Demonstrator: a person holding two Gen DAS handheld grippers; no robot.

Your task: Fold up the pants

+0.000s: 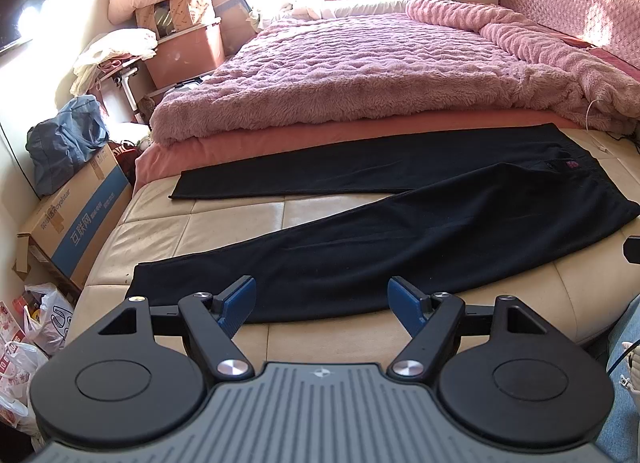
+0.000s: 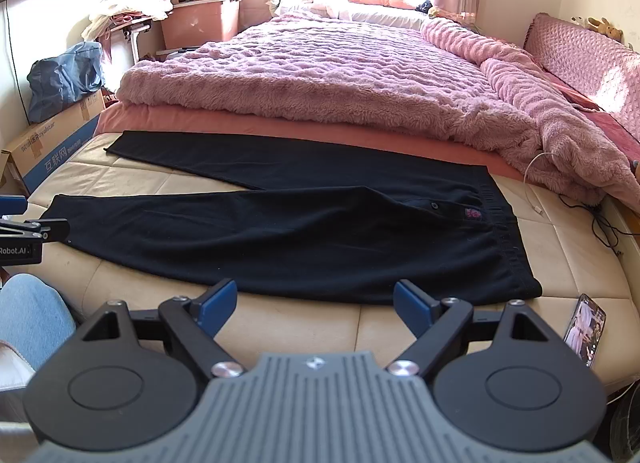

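Left wrist view has the left gripper point(image 1: 322, 303) hanging with jaws wide apart, holding nothing, right by the near leg hem of the black pants point(image 1: 400, 239). Those pants lie flat, legs splayed, on the beige padded bench point(image 1: 224, 223) beside the fluffy pink blanket point(image 1: 380, 71). Right gripper point(image 2: 314, 305) is spread too, just short of the waistband side, phone point(image 2: 585, 329) nearby.

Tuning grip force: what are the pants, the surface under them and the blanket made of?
Pants: black matte knit, probably fleece or cotton jersey; soft creases, no sheen.
Surface: beige leather or leatherette; stitched panels, slight gloss.
Blanket: pink plush fleece; fluffy ridged pile.
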